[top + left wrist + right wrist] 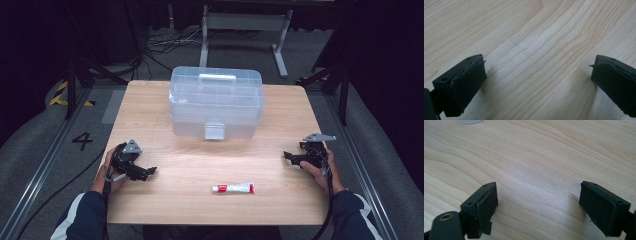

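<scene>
Wooden table [165, 195] under clear storage box [216, 102], small tube [233, 188].

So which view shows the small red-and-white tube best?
The high view: the tube lies whole on the table's near edge, between both grippers. The two gripper views show bare wood between open fingers.

The person wears dark navy sleeves with a white stripe running along the outer side of each; the left black hand-held gripper [147, 171] carries a grey three-cornered plate on top, and a thin black cable trails from it past the wrist; the right black hand-held gripper [289, 156] bears the same grey plate, and its black cable hangs down along the forearm; in the gripper views each of the jaws is a blocky black piece with two small screw holes on its upper face and a matt, dark rubbery pad with slightly ragged edges on its inner face; a brass-coloured screw hole shows on a rounded black part at the lower left of the right gripper view.
</scene>
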`<move>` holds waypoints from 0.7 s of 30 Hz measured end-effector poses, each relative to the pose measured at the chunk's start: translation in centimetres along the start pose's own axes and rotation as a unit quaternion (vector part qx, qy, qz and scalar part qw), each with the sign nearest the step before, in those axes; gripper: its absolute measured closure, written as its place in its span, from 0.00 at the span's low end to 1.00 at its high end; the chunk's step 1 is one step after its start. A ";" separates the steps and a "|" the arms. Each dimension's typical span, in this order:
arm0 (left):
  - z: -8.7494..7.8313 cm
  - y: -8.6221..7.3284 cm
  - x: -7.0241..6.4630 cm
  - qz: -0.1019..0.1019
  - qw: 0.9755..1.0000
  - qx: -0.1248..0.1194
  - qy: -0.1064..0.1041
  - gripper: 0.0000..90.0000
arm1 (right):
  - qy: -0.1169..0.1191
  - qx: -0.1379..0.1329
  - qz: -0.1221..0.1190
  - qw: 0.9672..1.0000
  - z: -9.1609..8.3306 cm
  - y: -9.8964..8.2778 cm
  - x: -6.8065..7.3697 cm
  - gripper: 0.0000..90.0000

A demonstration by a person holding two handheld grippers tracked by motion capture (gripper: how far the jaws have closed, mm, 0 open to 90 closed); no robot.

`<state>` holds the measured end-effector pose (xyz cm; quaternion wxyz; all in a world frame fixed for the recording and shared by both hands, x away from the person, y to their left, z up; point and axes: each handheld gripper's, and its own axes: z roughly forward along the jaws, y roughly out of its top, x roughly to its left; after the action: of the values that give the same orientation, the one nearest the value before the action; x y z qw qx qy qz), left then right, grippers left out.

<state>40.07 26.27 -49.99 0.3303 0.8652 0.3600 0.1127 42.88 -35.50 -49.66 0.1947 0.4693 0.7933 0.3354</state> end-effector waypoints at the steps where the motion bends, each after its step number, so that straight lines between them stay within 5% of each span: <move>1: 0.0 0.0 0.0 0.002 1.000 0.000 0.001 0.00 | 0.000 0.000 0.000 1.000 0.0 0.0 0.0 0.17; 21: -0.1 -0.1 -0.3 -0.010 1.000 0.000 0.012 0.00 | 0.006 0.000 -0.004 1.000 -0.1 -0.1 -0.2 0.17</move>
<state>39.76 26.19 -49.98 0.3273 0.8600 0.3728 0.1197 42.93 -35.75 -49.66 0.1916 0.4643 0.7962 0.3374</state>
